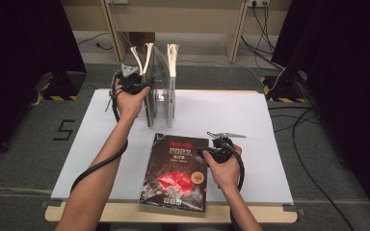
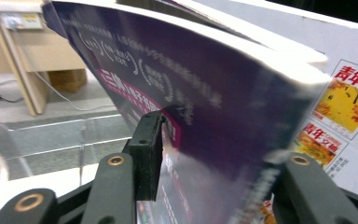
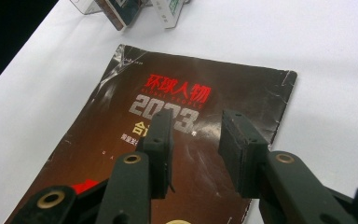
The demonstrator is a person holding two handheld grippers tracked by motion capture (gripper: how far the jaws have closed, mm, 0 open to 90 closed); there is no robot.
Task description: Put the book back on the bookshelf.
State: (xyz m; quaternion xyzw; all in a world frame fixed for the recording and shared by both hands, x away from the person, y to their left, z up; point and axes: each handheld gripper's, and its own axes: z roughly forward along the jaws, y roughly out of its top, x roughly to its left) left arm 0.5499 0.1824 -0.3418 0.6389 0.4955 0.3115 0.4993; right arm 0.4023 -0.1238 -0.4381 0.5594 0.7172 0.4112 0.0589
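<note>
A black magazine with red and grey print lies flat at the front of the white mat. My right gripper hovers over its right edge, jaws open, with nothing between the pads; the right gripper view shows the cover under the gripper. At the back, my left gripper is at a clear rack of standing magazines. A thick purple magazine stands tilted between the left gripper's open jaws, and the pads do not press on it.
A white-covered magazine with yellow pictures stands just behind the purple one. Another upright book sits at the rack's right side. The table's wooden front edge runs below the mat. Cables lie on the floor at the right.
</note>
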